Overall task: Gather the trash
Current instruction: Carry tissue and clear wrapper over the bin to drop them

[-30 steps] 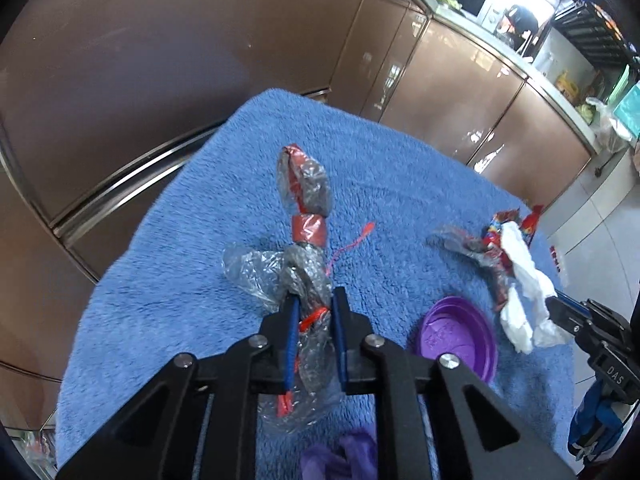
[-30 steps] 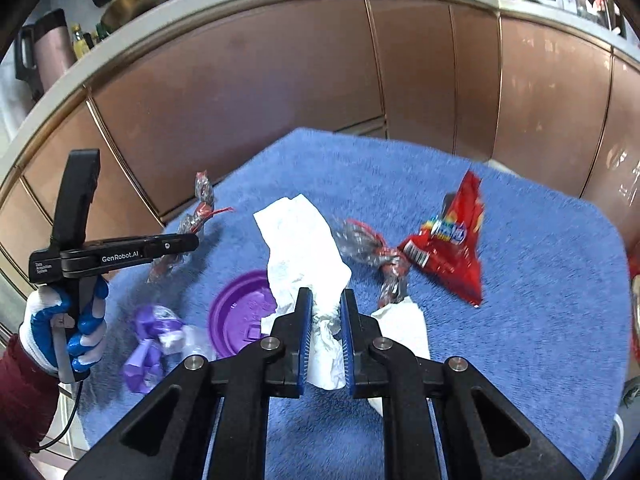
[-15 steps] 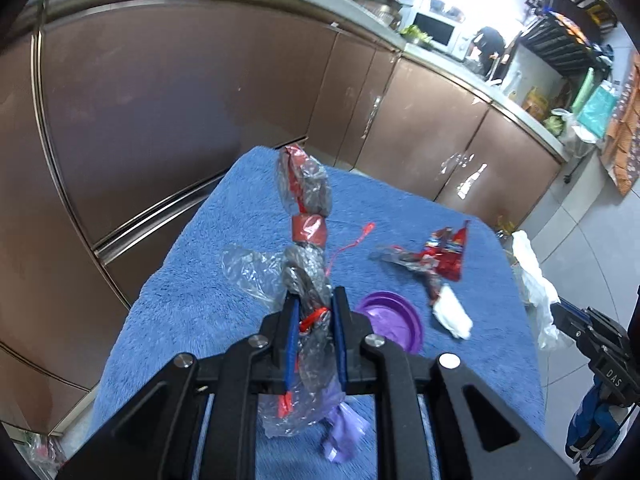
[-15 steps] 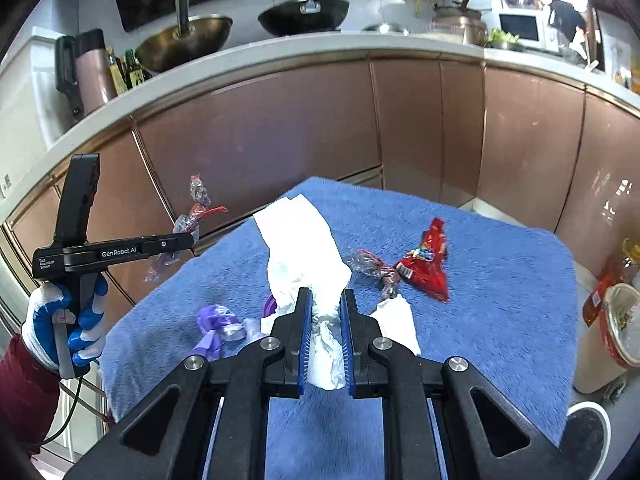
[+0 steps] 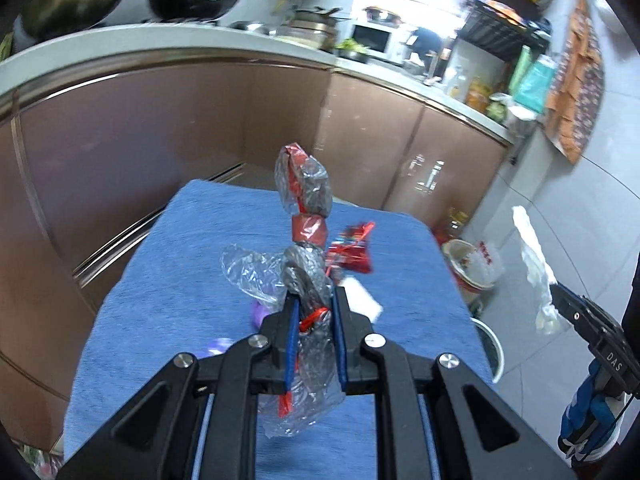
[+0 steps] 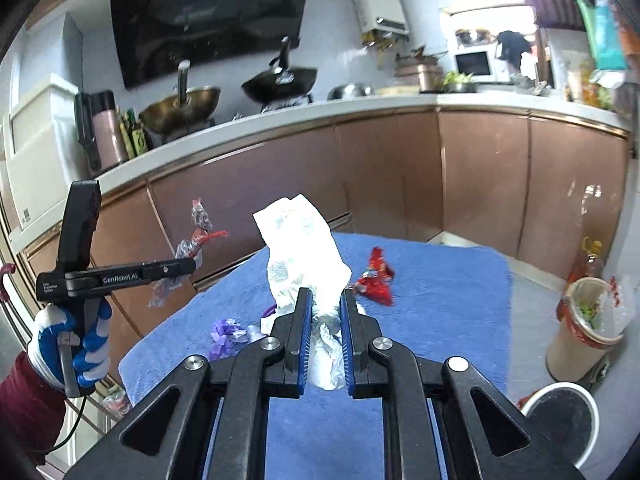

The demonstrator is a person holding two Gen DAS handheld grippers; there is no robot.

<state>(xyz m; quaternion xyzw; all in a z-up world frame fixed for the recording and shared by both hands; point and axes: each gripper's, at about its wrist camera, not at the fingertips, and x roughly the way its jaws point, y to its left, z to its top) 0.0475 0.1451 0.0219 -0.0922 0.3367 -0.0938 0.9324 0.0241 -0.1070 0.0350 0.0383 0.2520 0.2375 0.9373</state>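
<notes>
- Plainly, the left gripper (image 5: 314, 308) has its blue pads pinched narrow on a strip of clear plastic wrapper (image 5: 306, 216) with red bits inside; the strip stands up past the fingertips and sags below them, lifted clear of the blue towel (image 5: 180, 280).
- From the right wrist view the same wrapper (image 6: 196, 240) juts out of the left gripper's tip, in front of the brown cabinet doors (image 6: 280, 184).
- The right gripper (image 6: 325, 308) is clamped narrow on a crumpled white paper tissue (image 6: 304, 248), which fans out above the pads and hides part of the towel behind it.
- Left lying on the towel: a red snack packet (image 6: 376, 280), a purple wrapper (image 6: 224, 332) and a white scrap just beside the left finger (image 6: 296, 320), mostly covered by it.
- In the left wrist view the snack packet (image 5: 352, 252) is blurred and half behind the held wrapper; a purple thing (image 5: 258, 312) peeks out beside the finger, too hidden to name.
- A lined trash bin (image 6: 588, 328) stands on the floor to the right of the towel, well apart from both grippers; a second round container (image 6: 560, 416) is cut off by the gripper body.
- A gloved hand (image 6: 72, 352) and a dark red sleeve (image 6: 28, 392) grip the left tool's handle.
</notes>
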